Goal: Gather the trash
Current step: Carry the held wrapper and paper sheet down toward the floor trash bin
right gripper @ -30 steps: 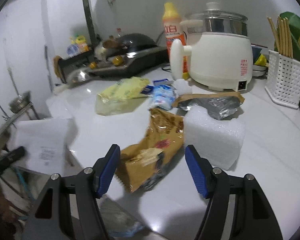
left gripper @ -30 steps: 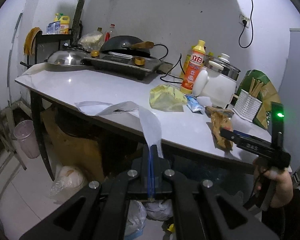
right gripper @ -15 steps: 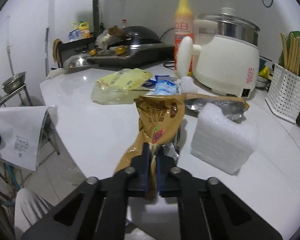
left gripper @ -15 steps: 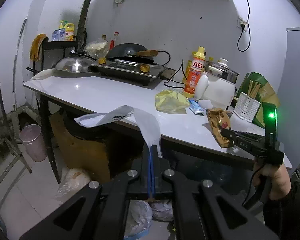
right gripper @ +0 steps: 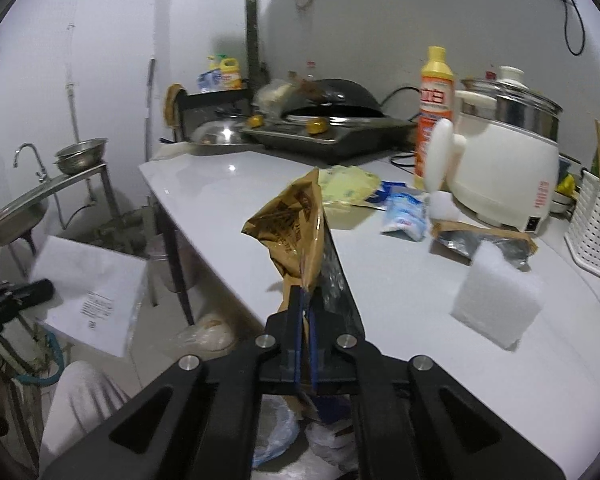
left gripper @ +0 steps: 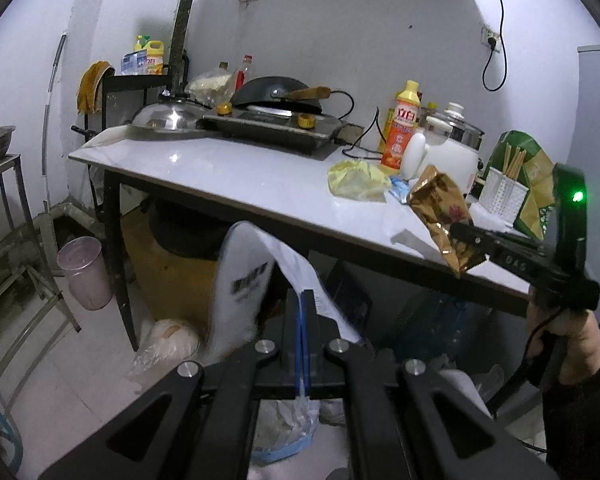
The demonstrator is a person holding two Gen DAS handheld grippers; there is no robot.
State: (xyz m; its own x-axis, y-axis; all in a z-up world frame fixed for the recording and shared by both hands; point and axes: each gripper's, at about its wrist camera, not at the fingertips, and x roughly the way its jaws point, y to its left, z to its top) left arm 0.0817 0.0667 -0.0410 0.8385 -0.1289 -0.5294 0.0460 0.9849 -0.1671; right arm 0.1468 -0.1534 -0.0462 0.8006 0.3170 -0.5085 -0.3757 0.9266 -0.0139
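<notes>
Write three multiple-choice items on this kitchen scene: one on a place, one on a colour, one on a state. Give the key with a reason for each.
1. Where does the white foam block lie?
A. on the floor
B. on the white countertop
C. in the sink

2. What colour is the cap of the tall detergent bottle?
A. yellow
B. black
C. blue

3. What is the state of the right claw?
A. open over the counter
B. shut on nothing
C. shut on the brown snack wrapper

Key:
1 B, the block rests on the counter, in front of the white electric cooker.
2 A, the cap above the orange body is yellow.
3 C, the blue pads pinch the wrapper's lower end, and the left wrist view shows the wrapper lifted off the counter.
</notes>
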